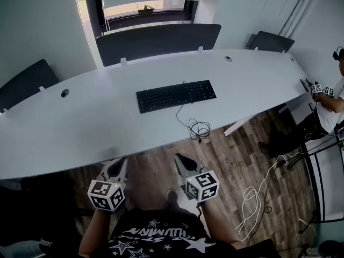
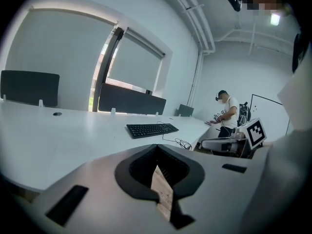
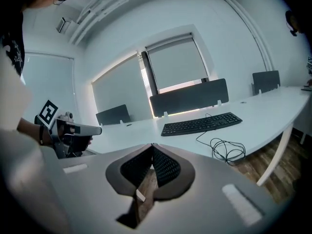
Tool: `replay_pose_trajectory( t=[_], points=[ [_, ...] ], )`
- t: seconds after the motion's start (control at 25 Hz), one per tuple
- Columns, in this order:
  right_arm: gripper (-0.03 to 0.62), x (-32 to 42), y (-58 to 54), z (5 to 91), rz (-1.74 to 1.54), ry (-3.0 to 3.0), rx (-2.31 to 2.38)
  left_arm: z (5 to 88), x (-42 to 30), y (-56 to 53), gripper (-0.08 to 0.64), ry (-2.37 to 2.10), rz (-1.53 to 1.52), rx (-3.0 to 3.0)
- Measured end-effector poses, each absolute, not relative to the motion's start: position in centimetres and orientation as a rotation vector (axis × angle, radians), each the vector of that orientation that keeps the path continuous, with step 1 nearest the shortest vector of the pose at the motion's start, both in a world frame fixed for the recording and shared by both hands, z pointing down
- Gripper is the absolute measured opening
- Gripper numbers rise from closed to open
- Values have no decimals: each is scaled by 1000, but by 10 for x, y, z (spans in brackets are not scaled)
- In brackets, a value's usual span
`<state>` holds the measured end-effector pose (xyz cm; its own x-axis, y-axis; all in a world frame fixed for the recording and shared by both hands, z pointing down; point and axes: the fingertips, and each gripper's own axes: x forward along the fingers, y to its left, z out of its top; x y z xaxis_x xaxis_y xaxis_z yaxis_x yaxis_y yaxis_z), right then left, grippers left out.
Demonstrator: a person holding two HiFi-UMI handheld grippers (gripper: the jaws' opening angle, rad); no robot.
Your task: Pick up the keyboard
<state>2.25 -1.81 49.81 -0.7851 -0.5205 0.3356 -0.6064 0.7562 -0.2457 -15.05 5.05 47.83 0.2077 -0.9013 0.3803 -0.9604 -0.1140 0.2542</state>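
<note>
Room: white walls, one window [image 1: 145,4] with the blind mostly down, wood-plank floor [image 1: 236,160].

Biggest item is a long white desk [image 1: 80,128], curved, crossing the whole head view from lower left to upper right. Dark divider panels [image 1: 158,41] stand along its far edge: one centred under the window, one toward each end. Second person [image 1: 329,109] at the desk's right end, marker cubes at their hands.

The keyboard [image 1: 176,95] is black, full-size and flat on the desk. It sits about mid-length and mid-depth, in front of the centre panel. Long axis runs along the desk, left-right in the head view. It's slightly skewed, with the right end a bit farther from the wearer than the left. Near long edge faces the wearer.

The left gripper [image 1: 118,164] and right gripper [image 1: 181,160] are both off the desk and over the floor, close to the wearer's body. They point toward the desk and are well apart from the keyboard. Left gripper view shows the jaws closed on each other with nothing between them. Right gripper view shows the same, pads together and empty.

The cable [image 1: 199,129] runs from the keyboard to a loose coil at the desk's near edge, just right of keyboard centre.

Two round grommet holes [image 1: 65,93] in the desktop, one well left of the keyboard, one far right near the back edge.
</note>
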Motion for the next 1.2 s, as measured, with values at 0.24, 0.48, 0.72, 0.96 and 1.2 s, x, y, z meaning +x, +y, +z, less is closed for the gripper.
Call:
replay_pose_trajectory(
  t=[0.24, 0.48, 0.72, 0.96, 1.2],
  points=[
    [4, 44, -58, 502, 446, -2701, 781, 474, -136, 23, 8, -1839, 171, 1971],
    [5, 41, -86, 506, 375, -2690, 686, 479, -127, 15, 8, -1878, 182, 1900],
    [22, 24, -124, 514, 403, -2662, 726, 489, -143, -10, 8, -1866, 221, 1901],
    [54, 22, -173, 506, 340, -2606, 789, 497, -157, -74, 8, -1751, 169, 1969],
    [183, 31, -235, 502, 326, -2488, 864, 489, -161, -139, 8, -1655, 177, 2072]
  ],
)
